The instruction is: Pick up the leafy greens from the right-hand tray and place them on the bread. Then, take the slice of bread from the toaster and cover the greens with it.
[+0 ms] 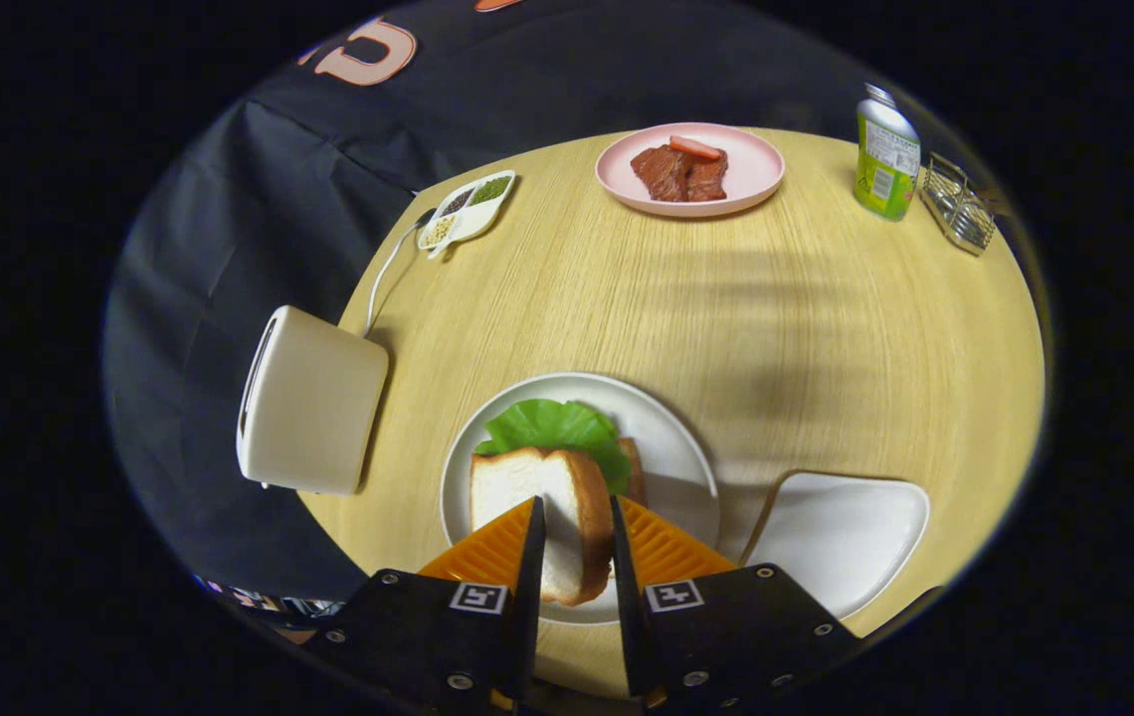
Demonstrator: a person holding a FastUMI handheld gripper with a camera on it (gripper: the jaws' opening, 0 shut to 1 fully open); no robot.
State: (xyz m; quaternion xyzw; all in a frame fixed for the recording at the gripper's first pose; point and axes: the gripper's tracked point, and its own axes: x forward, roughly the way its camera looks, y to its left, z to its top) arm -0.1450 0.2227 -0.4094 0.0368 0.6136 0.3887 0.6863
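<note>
Two fingers of the gripper (572, 517) are pinching a slice of bread (537, 517) on edge, one against each flat face, so the crust faces up and the slice hangs straight down over the white plate (671, 447). Just beyond the fingers the leafy greens (552, 426) already lie on the plate, and a sliver of the bottom bread (633, 467) peeks out beside them, so the greens step looks done. Holding the slice upright suits a pull from a toaster slot; it will need tipping flat to cover the greens. The toaster (313, 413) stands to the left of the plate at the table (826, 328) edge. The right-hand tray (846, 537) sits near the plate. Far off: a pink plate of meat (756, 184), a green bottle (887, 154), a wire rack (960, 204), a divided condiment dish (468, 209).
</note>
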